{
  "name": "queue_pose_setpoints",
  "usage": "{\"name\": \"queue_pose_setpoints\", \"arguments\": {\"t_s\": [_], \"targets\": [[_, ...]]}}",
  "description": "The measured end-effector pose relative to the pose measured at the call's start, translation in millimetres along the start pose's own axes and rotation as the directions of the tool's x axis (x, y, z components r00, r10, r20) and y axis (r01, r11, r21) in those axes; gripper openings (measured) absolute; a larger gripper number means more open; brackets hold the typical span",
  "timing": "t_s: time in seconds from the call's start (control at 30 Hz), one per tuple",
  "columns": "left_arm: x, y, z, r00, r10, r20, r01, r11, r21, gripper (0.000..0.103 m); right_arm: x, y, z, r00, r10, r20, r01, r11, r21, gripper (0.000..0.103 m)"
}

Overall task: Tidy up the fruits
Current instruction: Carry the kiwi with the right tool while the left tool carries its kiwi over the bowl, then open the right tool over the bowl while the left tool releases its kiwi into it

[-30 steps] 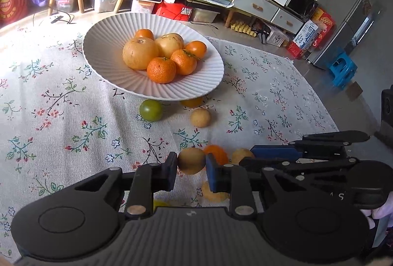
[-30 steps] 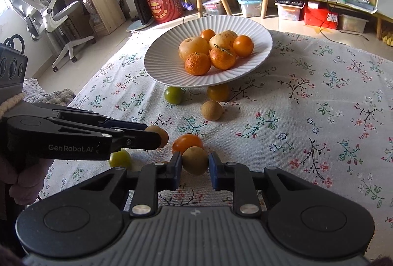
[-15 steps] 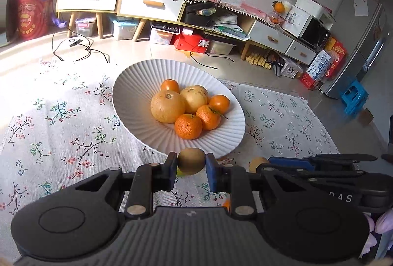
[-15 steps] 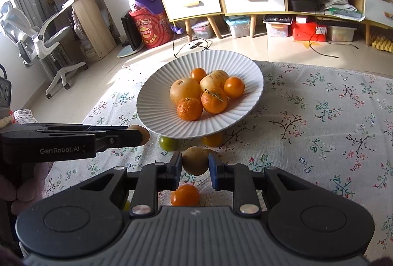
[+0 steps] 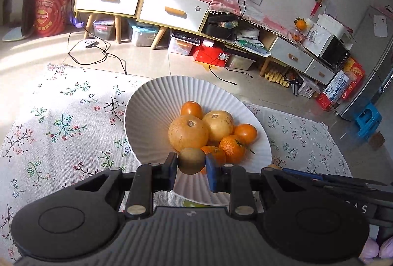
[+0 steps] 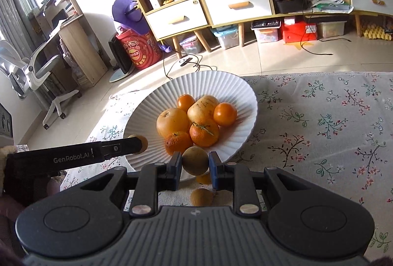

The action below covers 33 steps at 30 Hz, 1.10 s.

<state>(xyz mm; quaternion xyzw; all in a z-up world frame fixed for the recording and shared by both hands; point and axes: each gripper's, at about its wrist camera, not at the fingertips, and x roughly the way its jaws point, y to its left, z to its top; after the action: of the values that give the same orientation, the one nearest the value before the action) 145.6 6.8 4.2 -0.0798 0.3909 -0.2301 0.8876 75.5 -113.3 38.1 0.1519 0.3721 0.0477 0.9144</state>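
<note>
A white ribbed bowl (image 5: pixel 152 113) (image 6: pixel 235 91) on the floral cloth holds several oranges and two big pale round fruits. My left gripper (image 5: pixel 191 164) is shut on a brown kiwi (image 5: pixel 191 161), held over the bowl's near rim. My right gripper (image 6: pixel 195 163) is shut on another brown kiwi (image 6: pixel 195 160), also at the near rim. In the right wrist view the left gripper (image 6: pixel 137 143) comes in from the left, with its kiwi (image 6: pixel 144 142) at the rim. Below the rim lie a loose kiwi (image 6: pixel 201 196) and an orange (image 6: pixel 203 179).
The floral cloth (image 6: pixel 331 123) stretches wide to the right of the bowl. A green fruit (image 5: pixel 194 204) peeks out under the bowl's front edge. Shelves with drawers (image 5: pixel 172 8), storage boxes and cables stand on the floor beyond. An office chair (image 6: pixel 36 74) is at far left.
Both grippers, each keeping its kiwi, have lifted off the cloth and moved forward to the bowl's near rim. The loose fruits on the cloth have dropped beneath the view.
</note>
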Motion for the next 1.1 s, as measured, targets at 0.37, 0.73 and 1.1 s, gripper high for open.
{"name": "queue_pose_setpoints", "arguments": {"t_s": [0.37,0.73,1.1], "targets": [[9,0,1,1.000,0.015,-0.006,-0.015,1.000,-0.018,0.011,9,-3,4,1.000,-0.005,0.017,0.004,1.000,0.022,0.021],[16,1,1,1.000,0.025,-0.017,-0.025,1.000,-0.017,0.012,18,-3,2,1.000,-0.019,-0.007,0.019,1.000,0.019,0.021],[15,1,1,0.999,0.030,-0.015,-0.030,1.000,-0.003,0.018,15,-2,3,1.000,-0.022,-0.007,0.022,0.999,0.029,0.027]]}}
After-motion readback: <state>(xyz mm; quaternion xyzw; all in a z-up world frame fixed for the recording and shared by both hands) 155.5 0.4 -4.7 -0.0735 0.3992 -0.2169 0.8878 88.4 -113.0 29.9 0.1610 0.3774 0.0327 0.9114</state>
